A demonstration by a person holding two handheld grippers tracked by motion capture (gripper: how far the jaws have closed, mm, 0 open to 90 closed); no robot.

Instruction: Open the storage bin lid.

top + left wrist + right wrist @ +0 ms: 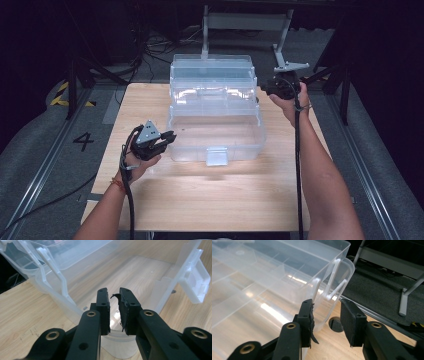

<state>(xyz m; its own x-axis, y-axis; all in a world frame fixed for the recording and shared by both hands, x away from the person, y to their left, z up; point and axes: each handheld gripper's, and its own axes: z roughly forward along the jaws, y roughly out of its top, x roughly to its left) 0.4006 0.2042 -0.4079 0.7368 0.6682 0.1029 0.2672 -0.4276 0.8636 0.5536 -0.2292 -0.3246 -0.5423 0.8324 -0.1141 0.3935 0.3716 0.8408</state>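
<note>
below us, a wooden table [200,195] carries a clear plastic toolbox [215,132], opened with its trays stepped back. our left gripper [167,140] sits at the box's front left corner, jaws narrowly parted around the wall there. our right gripper [267,86] hovers beside the box's right rear, jaws apart and holding nothing.

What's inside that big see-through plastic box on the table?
Nothing that I can see. The clear box stands open with its tiers stepped back, and the bottom tub shows only the wooden table through its floor. The rear trays' compartments look empty, though glare hides parts.
</note>
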